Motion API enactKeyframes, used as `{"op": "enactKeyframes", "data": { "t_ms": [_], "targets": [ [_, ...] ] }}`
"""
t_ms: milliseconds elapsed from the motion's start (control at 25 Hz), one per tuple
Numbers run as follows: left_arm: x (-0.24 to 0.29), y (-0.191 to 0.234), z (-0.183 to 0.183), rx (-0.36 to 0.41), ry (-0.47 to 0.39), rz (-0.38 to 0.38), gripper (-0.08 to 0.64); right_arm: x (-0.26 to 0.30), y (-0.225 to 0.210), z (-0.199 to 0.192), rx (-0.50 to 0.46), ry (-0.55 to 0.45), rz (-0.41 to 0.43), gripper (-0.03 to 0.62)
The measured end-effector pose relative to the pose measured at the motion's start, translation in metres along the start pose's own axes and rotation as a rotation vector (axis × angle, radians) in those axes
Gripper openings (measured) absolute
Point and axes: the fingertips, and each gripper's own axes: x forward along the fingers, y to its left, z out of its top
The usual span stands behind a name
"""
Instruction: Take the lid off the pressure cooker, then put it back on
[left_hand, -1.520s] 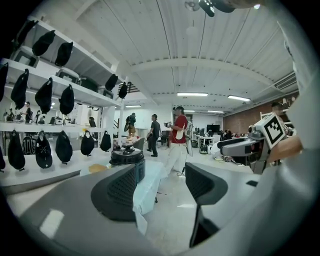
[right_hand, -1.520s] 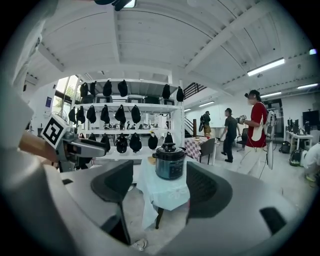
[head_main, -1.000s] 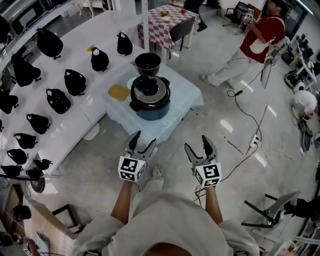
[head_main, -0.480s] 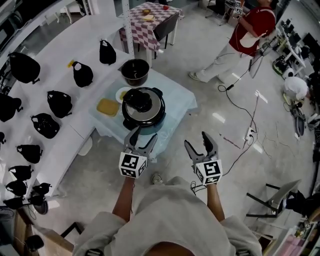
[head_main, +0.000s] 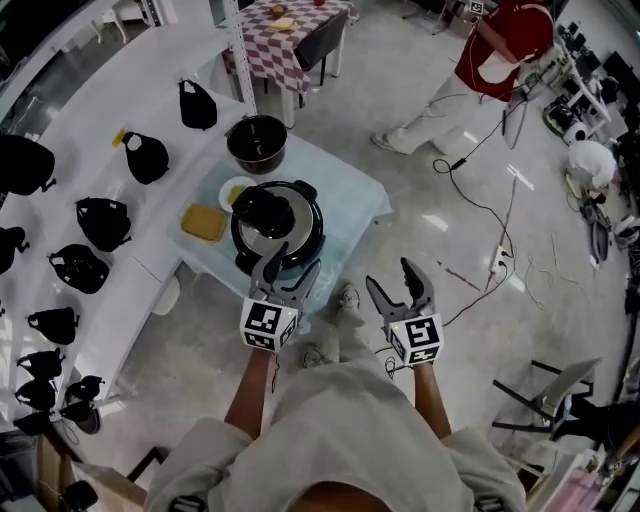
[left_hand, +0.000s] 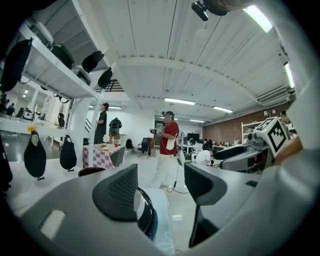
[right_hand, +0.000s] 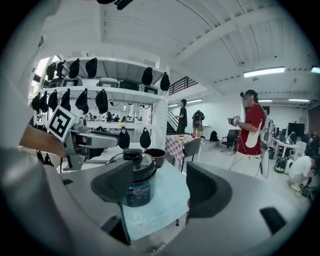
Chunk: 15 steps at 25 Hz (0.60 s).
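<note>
Person's stepped closer; pressure cooker (head_main: 277, 228) now just beyond the left hand-held gripper (head_main: 290, 266). It and the right hand-held gripper (head_main: 392, 280) are wide open, empty. An off-centre grab could slip off the lid (head_main: 266, 211).

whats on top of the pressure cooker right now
The lid, with its black knob, sits on the pressure cooker. The inside cannot be seen, since the lid covers it.

Head view overhead, steep; gripper views low, sharing cooker (head_main: 277, 228).
</note>
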Motion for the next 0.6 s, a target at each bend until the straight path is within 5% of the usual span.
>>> {"op": "enactKeyframes", "data": {
  "t_ms": [360,600],
  "targets": [
    [0.079,0.035,0.020,0.029,0.012,0.117,0.275,0.094,-0.068,0.006,0.024,-0.013,0.133,0.310],
    [0.120,0.056,0.029,0.003,0.026,0.261,0.273,0.157,-0.110,0.019,0.025,-0.010,0.276,0.310]
  ]
}}
